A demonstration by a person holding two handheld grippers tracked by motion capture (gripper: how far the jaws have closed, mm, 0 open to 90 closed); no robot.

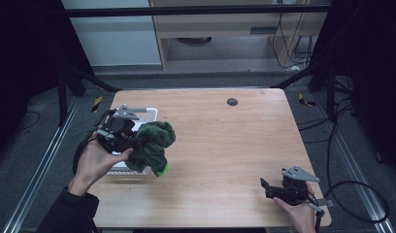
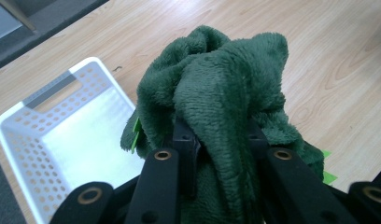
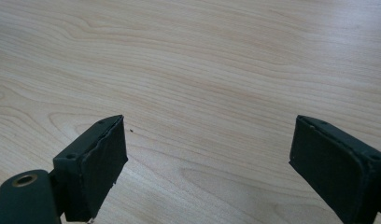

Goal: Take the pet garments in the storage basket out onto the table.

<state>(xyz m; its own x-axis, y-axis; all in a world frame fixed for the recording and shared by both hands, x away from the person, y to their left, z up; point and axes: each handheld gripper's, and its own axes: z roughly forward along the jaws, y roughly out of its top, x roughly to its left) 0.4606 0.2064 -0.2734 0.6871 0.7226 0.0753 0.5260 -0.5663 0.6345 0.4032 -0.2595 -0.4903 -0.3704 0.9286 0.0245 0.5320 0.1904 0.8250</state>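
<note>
A bunched dark green plush cloth (image 1: 155, 144) with a bright green tag hangs off the table, and my left gripper (image 1: 134, 141) is shut on it. In the left gripper view the cloth (image 2: 221, 107) bulges up between the two black jaws and drapes over them. It hangs beside the right rim of a white perforated basket (image 1: 150, 112), whose empty inside (image 2: 81, 140) lies below and to the left. My right gripper (image 1: 265, 187) rests low at the table's front right corner, its jaws wide open over bare wood (image 3: 207, 154).
The wooden table (image 1: 225, 141) has a small dark round spot (image 1: 232, 101) near its far edge. Black frame legs and cables stand on the floor at both sides. A sleeve and hand come in at the bottom left.
</note>
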